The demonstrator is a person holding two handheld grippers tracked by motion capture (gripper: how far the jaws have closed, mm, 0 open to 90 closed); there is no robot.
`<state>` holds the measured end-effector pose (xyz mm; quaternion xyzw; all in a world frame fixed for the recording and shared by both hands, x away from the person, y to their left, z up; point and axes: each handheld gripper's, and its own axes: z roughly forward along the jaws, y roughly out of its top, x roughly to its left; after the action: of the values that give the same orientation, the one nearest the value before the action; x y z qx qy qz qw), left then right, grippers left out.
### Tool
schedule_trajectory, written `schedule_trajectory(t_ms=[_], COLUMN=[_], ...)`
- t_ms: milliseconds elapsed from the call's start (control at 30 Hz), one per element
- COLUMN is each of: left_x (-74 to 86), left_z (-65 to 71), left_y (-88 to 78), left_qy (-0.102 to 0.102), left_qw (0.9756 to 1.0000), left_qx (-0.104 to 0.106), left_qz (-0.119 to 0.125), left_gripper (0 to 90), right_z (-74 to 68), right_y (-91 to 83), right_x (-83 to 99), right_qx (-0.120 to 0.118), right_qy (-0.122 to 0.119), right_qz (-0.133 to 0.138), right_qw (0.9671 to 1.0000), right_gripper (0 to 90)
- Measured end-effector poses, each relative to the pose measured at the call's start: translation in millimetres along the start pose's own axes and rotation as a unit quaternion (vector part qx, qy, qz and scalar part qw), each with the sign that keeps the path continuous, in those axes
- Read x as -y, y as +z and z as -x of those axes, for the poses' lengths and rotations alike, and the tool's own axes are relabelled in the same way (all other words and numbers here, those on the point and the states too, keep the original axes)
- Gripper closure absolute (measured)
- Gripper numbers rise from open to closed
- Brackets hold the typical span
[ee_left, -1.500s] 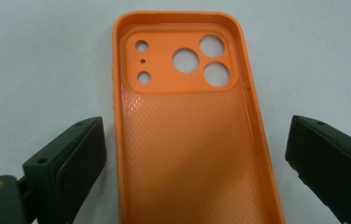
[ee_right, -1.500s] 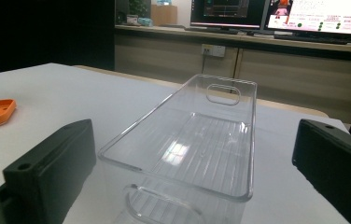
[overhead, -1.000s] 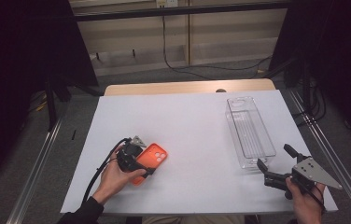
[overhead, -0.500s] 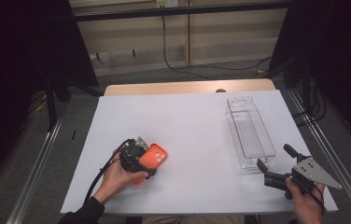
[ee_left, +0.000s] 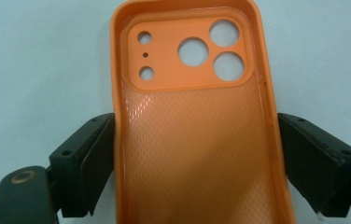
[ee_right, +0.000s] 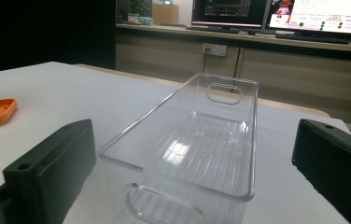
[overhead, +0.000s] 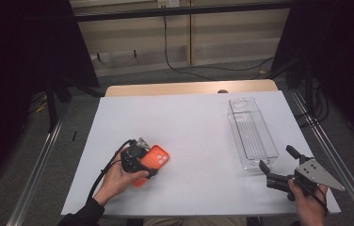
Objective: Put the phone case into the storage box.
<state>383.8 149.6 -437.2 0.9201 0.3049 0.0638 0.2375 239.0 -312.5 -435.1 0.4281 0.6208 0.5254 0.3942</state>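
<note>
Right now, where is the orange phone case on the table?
In the high view, the orange phone case lies near the table's front left, between the jaws of the left gripper, far left of the clear plastic bin.

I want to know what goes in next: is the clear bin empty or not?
Empty. The clear bin shows only its ribbed bottom through the walls, and the orange phone case lies apart on the table.
</note>
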Motion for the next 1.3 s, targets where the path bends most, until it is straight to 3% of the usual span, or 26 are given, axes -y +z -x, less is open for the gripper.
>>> schedule_trajectory(t_ms=[167, 300, 533, 1067, 1300], left_x=[1.2, 1.9, 2.1, 3.2, 4.0], left_z=[-0.2, -2.2, -3.1, -2.5, 1.4], left_y=[-0.8, -1.8, -3.5, -17.4, -20.9], left_qy=[-0.010, 0.000, -0.004, -0.016, -0.010], left_qw=[0.9999, 0.9999, 0.9999, 0.9966, 0.9944], left_qx=[0.003, 0.006, 0.006, -0.010, -0.025], left_qz=[0.008, 0.009, 0.016, 0.081, 0.103], left_gripper=[15.7, 15.7, 15.8, 15.7, 15.7], right_z=[-0.4, -0.2, -0.3, -0.3, -0.2], right_y=[-0.4, -0.5, -0.7, -0.8, -0.9], right_x=[-0.2, -0.2, -0.2, -0.2, -0.2], right_qx=[0.001, 0.001, 0.002, 0.002, 0.000], right_qy=[0.000, 0.000, 0.000, -0.001, -0.003], right_qz=[-0.001, 0.000, 0.000, 0.001, -0.002], right_qw=[1.0000, 1.0000, 1.0000, 1.0000, 1.0000], right_gripper=[0.0, 0.0, 0.0, 0.0, 0.0])
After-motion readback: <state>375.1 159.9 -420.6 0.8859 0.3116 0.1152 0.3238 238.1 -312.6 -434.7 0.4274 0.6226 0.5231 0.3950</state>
